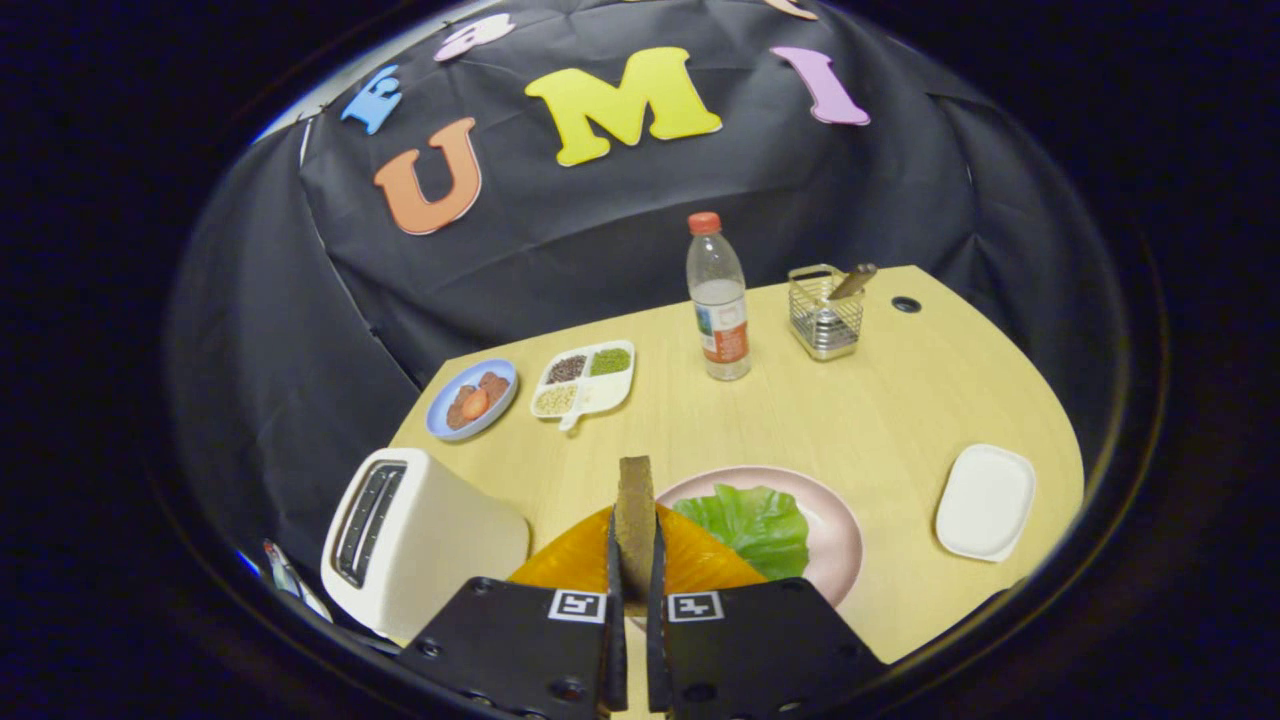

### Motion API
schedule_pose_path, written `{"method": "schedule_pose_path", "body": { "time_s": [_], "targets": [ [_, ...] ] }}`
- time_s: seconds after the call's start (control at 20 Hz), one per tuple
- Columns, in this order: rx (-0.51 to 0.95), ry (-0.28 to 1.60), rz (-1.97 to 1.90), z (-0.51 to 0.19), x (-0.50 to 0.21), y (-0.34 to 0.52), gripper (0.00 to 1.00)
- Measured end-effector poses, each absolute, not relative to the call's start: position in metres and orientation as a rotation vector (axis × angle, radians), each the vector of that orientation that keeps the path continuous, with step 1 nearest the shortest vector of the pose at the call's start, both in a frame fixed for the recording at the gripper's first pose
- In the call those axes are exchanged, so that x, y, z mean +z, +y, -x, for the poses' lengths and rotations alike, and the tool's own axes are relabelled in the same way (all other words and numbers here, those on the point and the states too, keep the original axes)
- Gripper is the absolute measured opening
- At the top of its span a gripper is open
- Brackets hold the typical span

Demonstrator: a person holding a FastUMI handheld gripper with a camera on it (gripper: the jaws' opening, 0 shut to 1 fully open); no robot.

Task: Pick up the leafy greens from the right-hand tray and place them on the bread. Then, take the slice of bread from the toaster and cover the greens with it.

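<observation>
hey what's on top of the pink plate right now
Leafy greens lie on the pink plate. The bread slice clamped on edge in the gripper covers the plate's near side, so any bread under the greens cannot be seen.

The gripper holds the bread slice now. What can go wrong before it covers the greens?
1. The gripper pinches the bread slice on edge, upright; it may land standing or tip off the leafy greens.
2. The greens lie toward one side of the pink plate, so the slice may cover them only partly.
3. The toaster stands close beside the fingers and could be bumped.
</observation>
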State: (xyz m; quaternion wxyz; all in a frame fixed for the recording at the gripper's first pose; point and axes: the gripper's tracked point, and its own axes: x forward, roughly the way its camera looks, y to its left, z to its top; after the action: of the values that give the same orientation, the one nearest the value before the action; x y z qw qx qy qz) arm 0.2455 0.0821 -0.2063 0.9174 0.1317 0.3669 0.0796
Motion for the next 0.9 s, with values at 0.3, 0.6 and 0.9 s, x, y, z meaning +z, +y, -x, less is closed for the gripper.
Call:
{"method": "schedule_pose_path", "body": {
  "time_s": [0.3,0.6,0.9],
  "targets": [
    [0.137,0.73,-0.261,-0.252,-0.248,0.032,0.08],
    [0.113,0.695,-0.11,-0.255,-0.269,0.015,0.27],
    [0.101,0.605,0.057,-0.247,-0.264,0.013,0.85]
  ]
}}
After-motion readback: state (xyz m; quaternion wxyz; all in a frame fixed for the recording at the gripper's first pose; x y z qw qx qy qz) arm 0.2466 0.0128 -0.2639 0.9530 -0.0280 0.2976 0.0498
